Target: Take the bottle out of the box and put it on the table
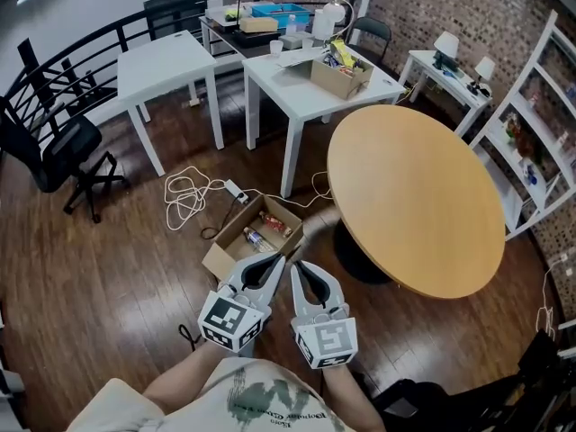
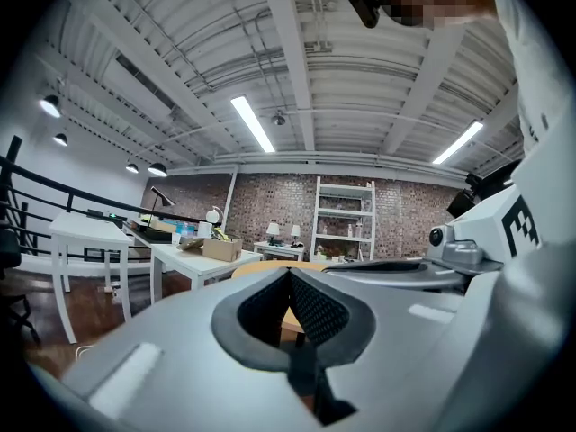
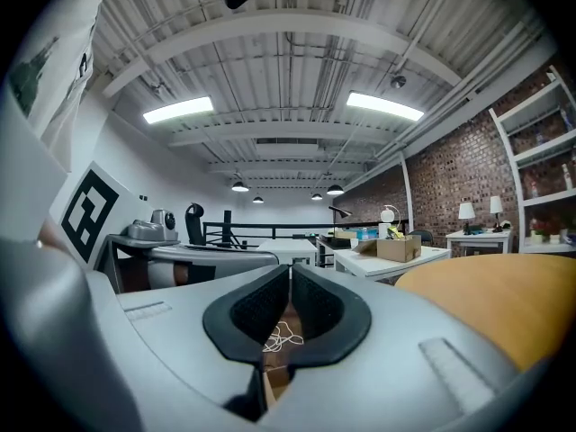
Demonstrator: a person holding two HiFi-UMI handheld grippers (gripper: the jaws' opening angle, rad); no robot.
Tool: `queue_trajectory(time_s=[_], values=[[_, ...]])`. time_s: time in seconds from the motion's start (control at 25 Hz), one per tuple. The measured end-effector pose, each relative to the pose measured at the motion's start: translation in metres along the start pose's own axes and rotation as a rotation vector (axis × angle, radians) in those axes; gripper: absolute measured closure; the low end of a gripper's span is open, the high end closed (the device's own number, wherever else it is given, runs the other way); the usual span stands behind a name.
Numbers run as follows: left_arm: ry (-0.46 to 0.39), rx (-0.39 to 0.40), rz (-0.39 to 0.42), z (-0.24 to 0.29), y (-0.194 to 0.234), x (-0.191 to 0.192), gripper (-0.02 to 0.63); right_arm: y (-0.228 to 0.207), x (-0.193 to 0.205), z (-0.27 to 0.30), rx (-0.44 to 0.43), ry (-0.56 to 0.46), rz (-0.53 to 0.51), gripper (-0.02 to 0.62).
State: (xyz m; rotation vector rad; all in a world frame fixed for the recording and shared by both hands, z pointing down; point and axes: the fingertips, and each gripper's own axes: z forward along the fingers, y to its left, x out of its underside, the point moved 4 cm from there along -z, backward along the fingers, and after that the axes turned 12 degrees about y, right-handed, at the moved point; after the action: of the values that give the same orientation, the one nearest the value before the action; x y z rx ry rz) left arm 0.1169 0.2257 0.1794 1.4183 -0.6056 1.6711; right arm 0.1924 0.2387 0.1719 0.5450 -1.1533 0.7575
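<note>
An open cardboard box [image 1: 236,246] lies on the wooden floor. Inside it a small clear bottle [image 1: 255,238] rests beside a red packet [image 1: 275,223]. The round wooden table [image 1: 414,196] stands to the right of the box. My left gripper [image 1: 277,259] and right gripper [image 1: 294,266] are side by side close to my body, their tips just short of the box's near edge. Both point roughly level. In the left gripper view the left gripper [image 2: 290,273] is shut on nothing. The right gripper [image 3: 290,268] is likewise shut and empty, with the round table [image 3: 504,295] at its right.
A white cable with a power strip [image 1: 236,189] lies on the floor behind the box. Two white tables [image 1: 315,84] stand beyond, one bearing a second cardboard box [image 1: 340,75]. A black office chair [image 1: 63,156] is at the left, white shelves [image 1: 540,142] at the right.
</note>
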Motion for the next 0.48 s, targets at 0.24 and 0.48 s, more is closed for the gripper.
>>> queue_trajectory(time_s=[0.24,0.48], values=[[0.014,0.021,-0.016,0.024,0.045,-0.01,0.61,-0.014,-0.014,0.046,0.027,0.018,0.017,0.588],[0.002,0.048,-0.03,0.046,0.092,-0.027,0.61,-0.021,-0.035,0.095,0.049,0.037,0.015,0.588]])
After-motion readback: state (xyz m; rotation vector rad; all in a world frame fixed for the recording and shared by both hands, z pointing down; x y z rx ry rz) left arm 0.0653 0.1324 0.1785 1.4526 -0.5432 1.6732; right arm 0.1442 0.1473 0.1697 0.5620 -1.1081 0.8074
